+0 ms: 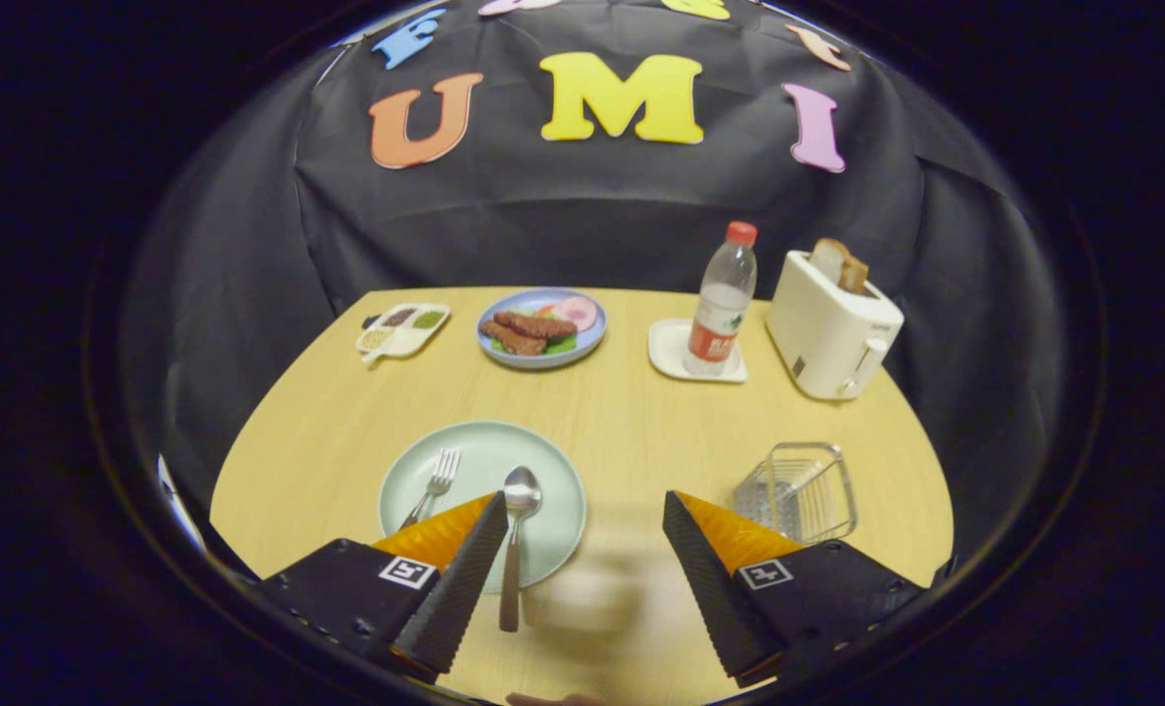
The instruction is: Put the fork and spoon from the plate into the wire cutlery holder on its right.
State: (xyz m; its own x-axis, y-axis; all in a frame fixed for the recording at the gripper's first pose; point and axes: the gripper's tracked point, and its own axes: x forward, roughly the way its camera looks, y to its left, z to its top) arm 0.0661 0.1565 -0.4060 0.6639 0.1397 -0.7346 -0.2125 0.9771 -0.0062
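A pale green plate (543, 469) lies on the wooden table just ahead of my left finger. A steel fork (434, 483) rests on its left half, tines pointing away. A steel spoon (515, 549) lies on the plate's middle, bowl away, with its handle running back over the plate's rim just inside my left finger. The wire cutlery holder (800, 490) stands to the right of the plate, just beyond my right finger. My gripper (584, 510) is open and holds nothing; the gap between the fingers lies over the plate's right rim and bare table.
Along the table's far side stand a small sauce tray (402, 329), a blue plate of food (541, 328), a water bottle (723, 302) on a white coaster and a white toaster (831, 327) with bread. The table's near edge lies just under the fingers.
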